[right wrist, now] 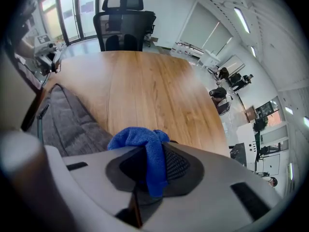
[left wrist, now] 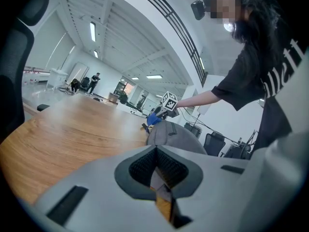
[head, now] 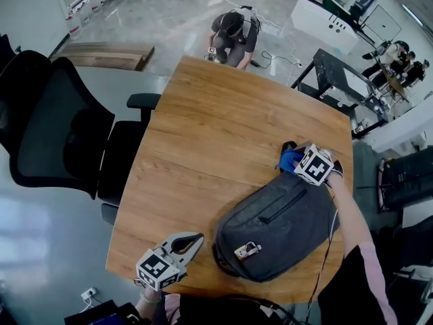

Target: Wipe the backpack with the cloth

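Note:
A dark grey backpack [head: 277,229] lies flat on the wooden table [head: 223,127] near its front right corner. My right gripper [head: 292,160] is at the bag's far top end, shut on a blue cloth [head: 289,160] that bunches out between its jaws [right wrist: 145,144]. The grey fabric of the backpack [right wrist: 67,120] fills the left of the right gripper view. My left gripper [head: 193,241] hovers at the table's near edge, left of the bag, jaws shut with nothing in them. In the left gripper view the backpack [left wrist: 176,134] and the cloth [left wrist: 153,119] show ahead.
A black office chair [head: 61,127] stands against the table's left side. A person [head: 233,32] crouches on the floor beyond the far corner. Other desks [head: 338,73] and people are at the far right. A metal clip [head: 247,250] lies on the bag's near end.

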The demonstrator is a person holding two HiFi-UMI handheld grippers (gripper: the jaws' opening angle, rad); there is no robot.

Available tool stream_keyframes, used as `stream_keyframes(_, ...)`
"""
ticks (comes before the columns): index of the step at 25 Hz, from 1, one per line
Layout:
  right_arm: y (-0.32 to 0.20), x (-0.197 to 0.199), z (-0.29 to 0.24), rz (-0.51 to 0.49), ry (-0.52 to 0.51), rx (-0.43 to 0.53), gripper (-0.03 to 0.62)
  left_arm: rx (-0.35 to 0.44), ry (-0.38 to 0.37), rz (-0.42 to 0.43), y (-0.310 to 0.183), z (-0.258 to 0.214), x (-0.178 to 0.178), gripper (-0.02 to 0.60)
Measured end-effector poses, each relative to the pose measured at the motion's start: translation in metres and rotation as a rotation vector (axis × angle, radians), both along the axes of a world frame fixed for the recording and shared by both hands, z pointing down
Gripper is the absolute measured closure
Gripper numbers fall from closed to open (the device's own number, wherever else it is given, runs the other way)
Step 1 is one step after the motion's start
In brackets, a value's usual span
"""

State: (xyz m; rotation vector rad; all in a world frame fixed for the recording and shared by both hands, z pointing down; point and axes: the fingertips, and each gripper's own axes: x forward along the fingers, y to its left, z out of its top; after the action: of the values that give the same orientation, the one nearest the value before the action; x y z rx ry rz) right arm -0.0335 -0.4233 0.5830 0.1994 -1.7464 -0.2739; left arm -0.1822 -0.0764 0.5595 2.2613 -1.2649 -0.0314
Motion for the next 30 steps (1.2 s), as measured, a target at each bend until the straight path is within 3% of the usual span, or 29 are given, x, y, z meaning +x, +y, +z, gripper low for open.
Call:
stream_keyframes(9,0.073,-0.044,0.006,-0.119,0.045,-0.062,0.516,0.034,0.000,-0.046,0.011,-0.006,-0.020,0.584)
stream_keyframes(18,0.160,-0.099,0.011,-0.226,-0.007,-0.100,0.516,0.042,0.009,-0.117,0.031,-0.011,-0.047,0.584)
stream_keyframes(23,0.202,-0.123,0.009,-0.216,-0.073,-0.134,0.516,0.040,0.043,-0.149,0.047,-0.008,-0.049,0.584)
stream_keyframes(30,0.257,-0.148,-0.005,-0.136,-0.185,-0.261,0.516,0.032,0.052,-0.155,0.060,-0.009,-0.040,0.584)
